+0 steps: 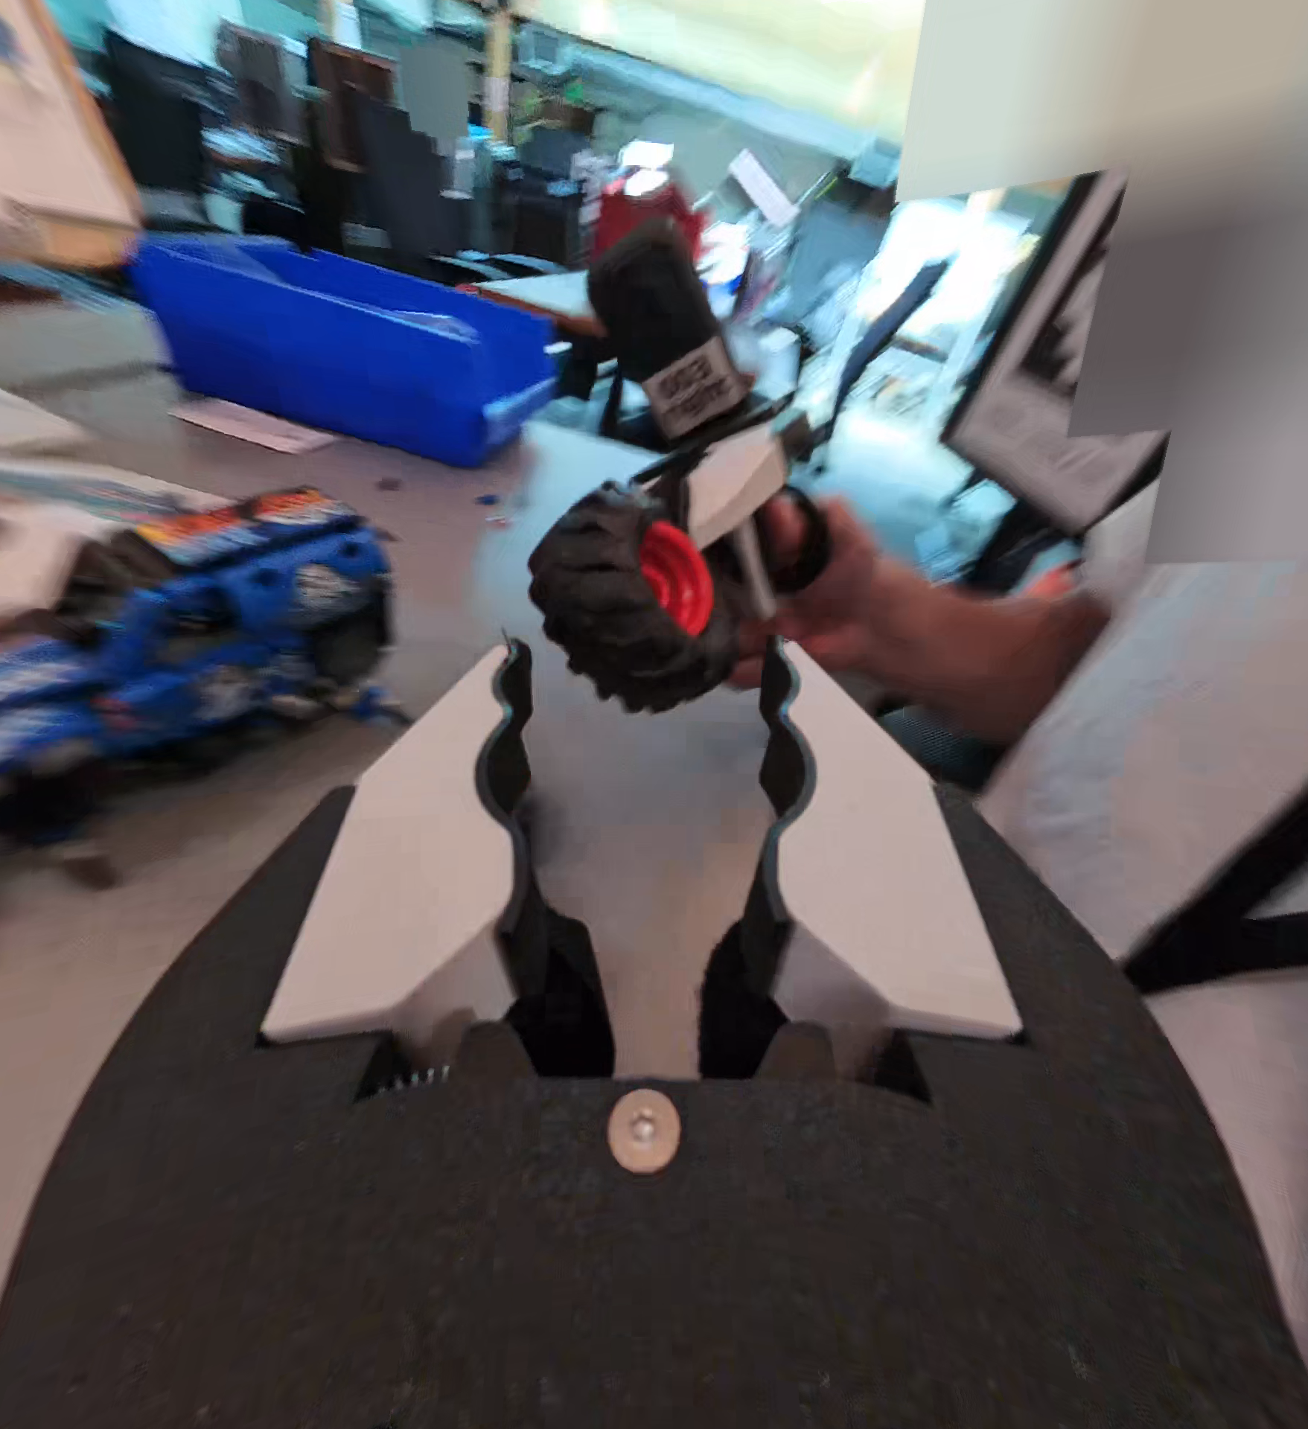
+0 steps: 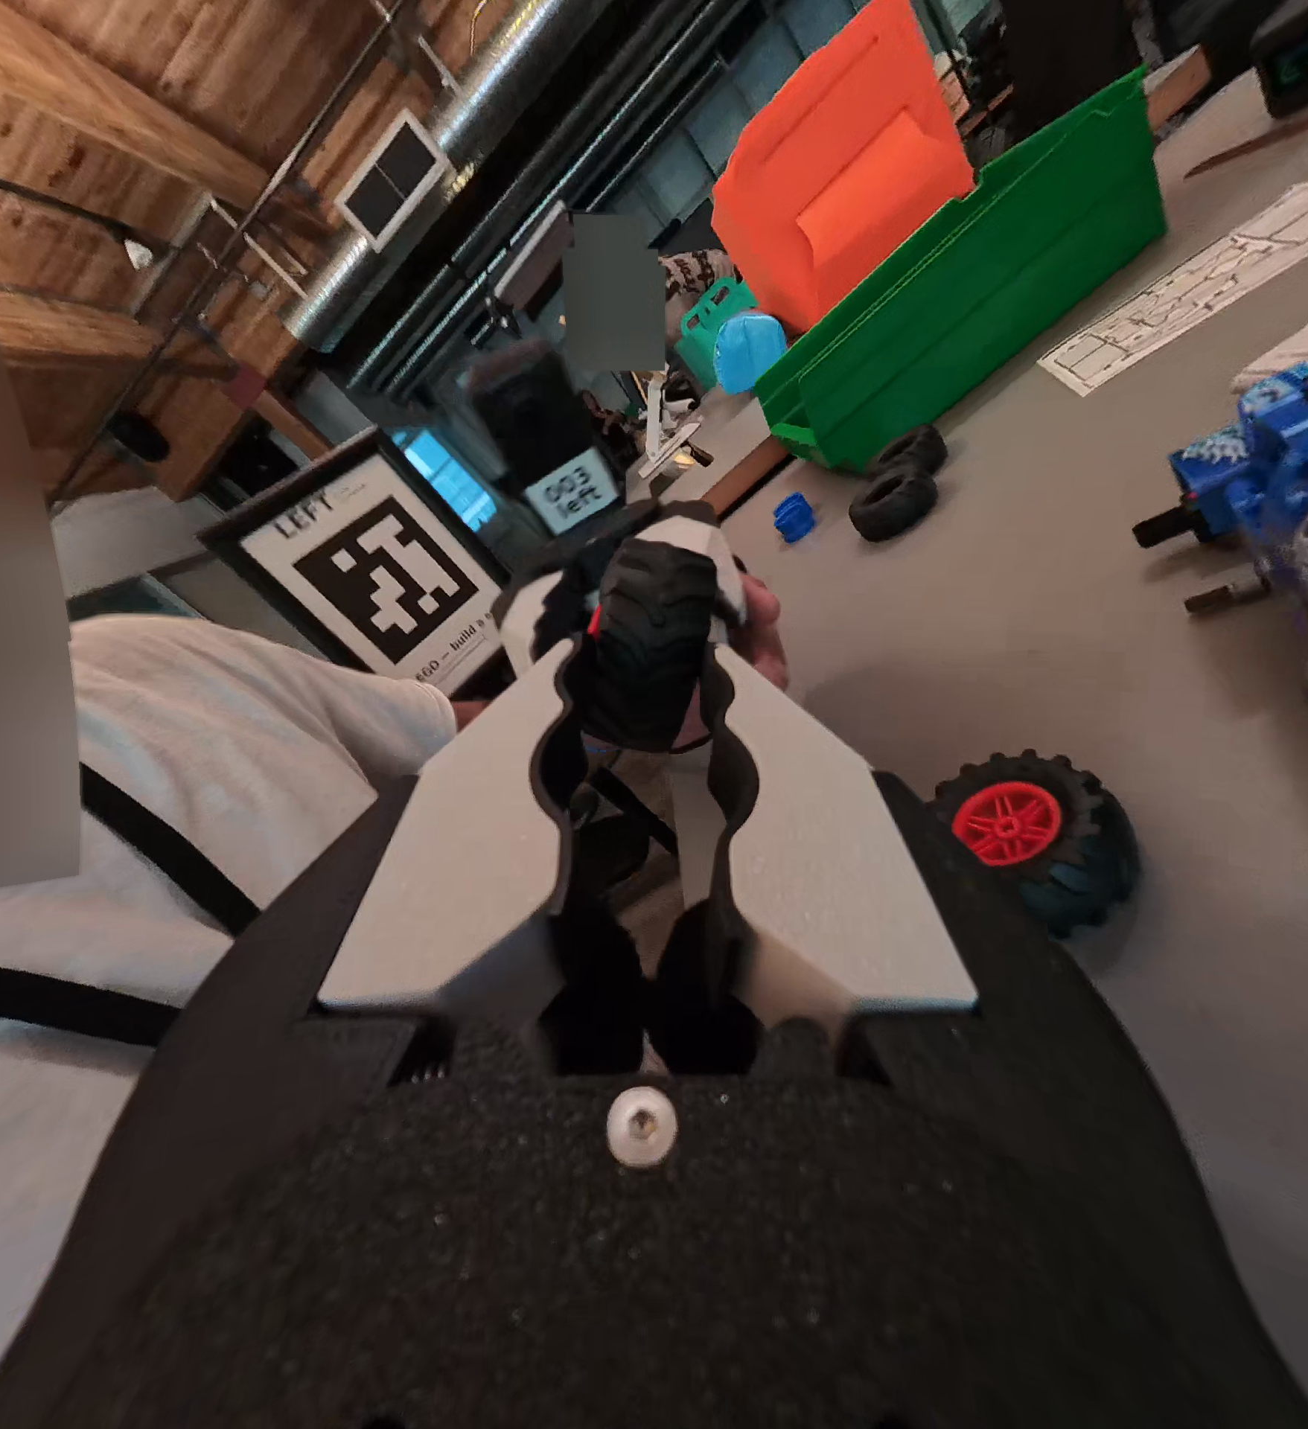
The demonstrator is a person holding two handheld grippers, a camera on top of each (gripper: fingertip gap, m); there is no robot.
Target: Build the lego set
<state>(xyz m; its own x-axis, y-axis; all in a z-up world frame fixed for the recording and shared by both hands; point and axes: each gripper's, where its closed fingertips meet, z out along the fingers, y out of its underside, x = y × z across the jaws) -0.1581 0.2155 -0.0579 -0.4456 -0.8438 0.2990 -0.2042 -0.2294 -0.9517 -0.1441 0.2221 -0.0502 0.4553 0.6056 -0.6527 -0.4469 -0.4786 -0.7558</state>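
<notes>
A wheel (image 1: pixel 619 611) with a chunky black tyre and a red rim is in the air. My right gripper (image 2: pixel 647 665) is shut on the wheel (image 2: pixel 654 619) by its tread. My left gripper (image 1: pixel 644 665) is open, and the wheel sits just beyond its fingertips. In the right wrist view the left gripper's white fingers (image 2: pixel 701 541) flank the tyre from the far side. The blue lego truck (image 1: pixel 194 626) lies on the grey table, also in the right wrist view (image 2: pixel 1292 510). The left view is motion-blurred.
A second red-rimmed wheel (image 2: pixel 1037 835) lies on the table by my right gripper. Two bare black tyres (image 2: pixel 898 479) and a small blue rim (image 2: pixel 794 516) lie near a green bin (image 2: pixel 960 325) and an orange bin (image 2: pixel 844 170). A blue bin (image 1: pixel 341 340) stands behind the truck. An instruction sheet (image 2: pixel 1215 271) lies at the back. Only a small space, under 4 cm, lies between the two pairs of fingers.
</notes>
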